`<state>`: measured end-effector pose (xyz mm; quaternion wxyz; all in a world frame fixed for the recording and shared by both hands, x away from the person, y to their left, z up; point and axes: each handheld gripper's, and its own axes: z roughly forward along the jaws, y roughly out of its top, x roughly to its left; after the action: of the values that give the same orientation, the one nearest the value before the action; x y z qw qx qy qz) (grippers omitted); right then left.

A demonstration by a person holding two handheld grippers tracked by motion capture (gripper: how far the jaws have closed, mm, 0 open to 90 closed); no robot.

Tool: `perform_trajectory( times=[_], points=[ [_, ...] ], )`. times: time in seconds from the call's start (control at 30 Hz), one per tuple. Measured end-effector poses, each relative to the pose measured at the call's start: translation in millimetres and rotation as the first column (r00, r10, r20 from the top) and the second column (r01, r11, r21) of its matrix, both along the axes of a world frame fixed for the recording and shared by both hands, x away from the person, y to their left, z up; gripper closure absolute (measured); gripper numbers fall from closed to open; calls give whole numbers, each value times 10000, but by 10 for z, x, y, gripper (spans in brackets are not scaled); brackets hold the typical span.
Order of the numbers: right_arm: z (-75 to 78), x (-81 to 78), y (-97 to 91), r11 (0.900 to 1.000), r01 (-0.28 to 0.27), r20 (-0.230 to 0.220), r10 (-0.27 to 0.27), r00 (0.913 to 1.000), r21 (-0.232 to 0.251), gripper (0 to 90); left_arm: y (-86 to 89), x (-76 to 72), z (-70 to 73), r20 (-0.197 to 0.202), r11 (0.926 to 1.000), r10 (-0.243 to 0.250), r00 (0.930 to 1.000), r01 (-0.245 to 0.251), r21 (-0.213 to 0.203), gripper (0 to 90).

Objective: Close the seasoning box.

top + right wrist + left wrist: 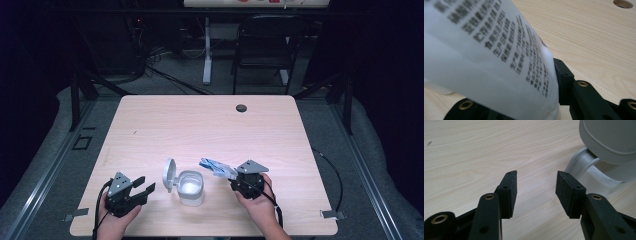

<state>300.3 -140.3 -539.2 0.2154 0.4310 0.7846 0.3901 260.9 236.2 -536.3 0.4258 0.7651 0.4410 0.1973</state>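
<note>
A small white bin stands near the table's front edge, its flip lid tipped open to the left. My right gripper is shut on a white and blue printed packet, held just right of the bin and above its rim. In the right gripper view the packet sits between the jaws, black print across its white face. My left gripper rests open to the left of the bin. Its pads hold nothing, and the bin's lid rises at the upper right.
The light wooden table has a round cable hole near its far edge. A dark chair and a white table leg stand beyond it on the floor. Cables trail from both grippers toward the front edge.
</note>
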Motion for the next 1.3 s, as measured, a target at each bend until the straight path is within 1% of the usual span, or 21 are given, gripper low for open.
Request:
perform_trajectory(
  times=[0.07,0.27,0.33,0.67,0.7,0.73,0.8,0.9,1.07,1.23,1.27,1.3],
  points=[
    [-14,8,-17,10000,77,-86,-77,9999,57,680,-2,1,-4,-8,10000,3,10000,-3,-11,525],
    [-90,49,-80,9978,394,-404,-373,9985,529,679,-2,6,-12,-7,10000,-10,10000,10,10,525],
    [-109,56,-103,9976,469,-548,-442,9975,504,680,-3,7,-18,-22,10000,-18,10000,18,15,526],
    [-181,98,-152,9922,804,-831,-725,9939,953,679,-6,8,-24,-57,10000,-9,10000,9,10,526],
    [-185,101,-156,9914,821,-894,-730,9933,1021,680,-5,9,-25,-50,10000,-9,10000,9,6,525],
    [-191,105,-164,9920,838,-945,-748,9927,949,679,-5,10,-25,-46,10000,-4,10000,4,-1,525],
    [-211,110,-164,9900,875,-977,-768,9922,1106,679,-1,10,-27,-49,10000,31,10000,-31,-49,526],
    [-229,115,-176,9899,898,-1122,-775,9907,1097,678,8,12,-25,-95,10000,27,10000,-27,-5,526],
    [-265,126,-185,9850,1022,-1310,-840,9878,1393,676,3,14,-30,-55,10000,20,10000,-20,-33,525],
    [-292,119,-214,9834,1064,-1429,-853,9861,1468,665,2,13,-31,-63,10000,27,10000,-28,-31,525],
    [-298,118,-216,9815,1095,-1417,-874,9860,1570,660,1,13,-31,-68,10000,27,10000,-27,-25,525],
    [-301,118,-221,9813,1130,-1427,-908,9856,1561,655,0,13,-32,-66,10000,23,10000,-24,-24,525]
  ],
)
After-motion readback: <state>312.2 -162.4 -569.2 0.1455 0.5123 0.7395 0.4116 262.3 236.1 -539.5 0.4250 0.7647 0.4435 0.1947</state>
